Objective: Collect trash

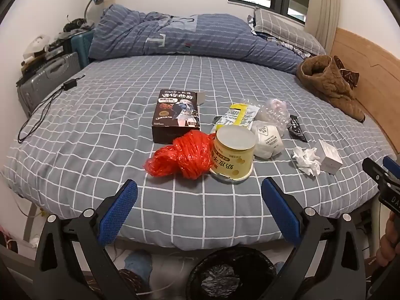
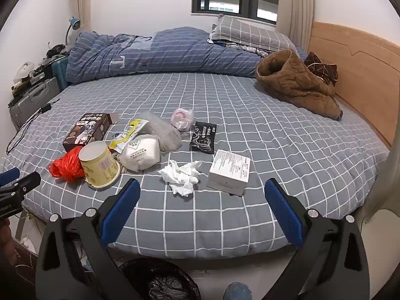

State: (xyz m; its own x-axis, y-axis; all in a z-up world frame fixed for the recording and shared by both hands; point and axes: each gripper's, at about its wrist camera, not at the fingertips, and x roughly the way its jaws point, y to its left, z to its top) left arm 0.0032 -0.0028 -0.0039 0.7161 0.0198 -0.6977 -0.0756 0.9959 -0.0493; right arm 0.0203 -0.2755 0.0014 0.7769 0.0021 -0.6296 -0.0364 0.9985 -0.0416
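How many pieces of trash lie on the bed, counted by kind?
Boxes: 2 (dark box, white box)
Cups: 1 (yellow cup)
Plastic bags and wrappers: 6
Crumpled tissue: 1
Total: 10

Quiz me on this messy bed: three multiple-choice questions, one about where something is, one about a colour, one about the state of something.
1. Where is the bin?
A. on the bed
B. on the floor at the bed's near edge
C. by the window

2. What colour is the plastic bag beside the cup?
A. red
B. green
C. white

3. How does the cup stand?
A. upright
B. crushed flat
C. upside down

Answers: 1 B, it shows below the mattress edge, between the left gripper fingers. 2 A, bright red crinkled film. 3 C, its wide rim is down and its print is inverted.
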